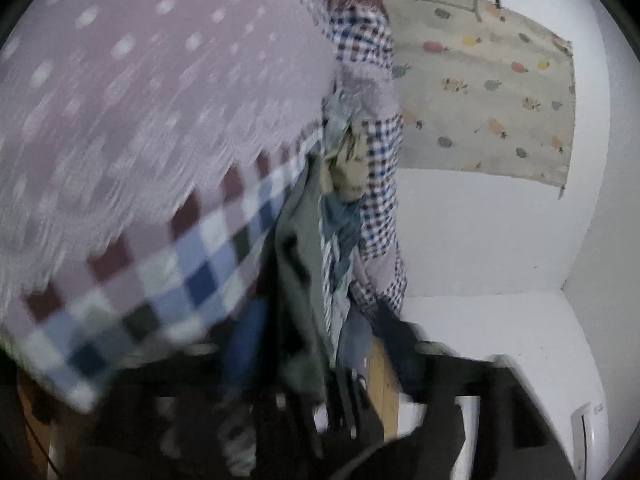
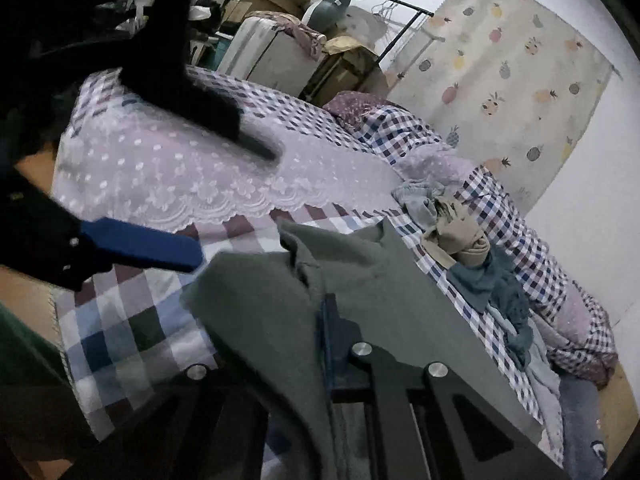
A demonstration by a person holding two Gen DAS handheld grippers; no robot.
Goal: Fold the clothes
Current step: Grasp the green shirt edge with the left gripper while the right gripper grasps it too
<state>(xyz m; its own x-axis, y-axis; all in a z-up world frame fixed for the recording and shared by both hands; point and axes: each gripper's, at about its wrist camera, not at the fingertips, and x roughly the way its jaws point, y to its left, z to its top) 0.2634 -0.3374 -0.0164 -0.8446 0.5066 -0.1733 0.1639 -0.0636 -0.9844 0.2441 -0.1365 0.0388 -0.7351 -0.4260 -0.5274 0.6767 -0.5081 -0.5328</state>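
A grey-green garment (image 2: 360, 280) lies partly lifted over the checked bed sheet (image 2: 120, 340), and its cloth drapes over my right gripper (image 2: 320, 332). That gripper looks shut on the garment; one blue finger (image 2: 329, 344) shows and the other is hidden under the cloth. My left gripper (image 2: 238, 206) stands open at the garment's left edge, its blue finger (image 2: 140, 246) almost touching the cloth. The blurred left wrist view shows the garment (image 1: 296, 248) hanging between the spread fingers of the left gripper (image 1: 320, 336).
A pink lace cover (image 2: 220, 176) lies across the bed. Several crumpled clothes (image 2: 460, 232) sit in a pile towards the bed's right side. Boxes, a white suitcase (image 2: 264, 48) and a metal rack stand behind the bed. A pineapple-print cloth (image 2: 520, 80) hangs on the white wall.
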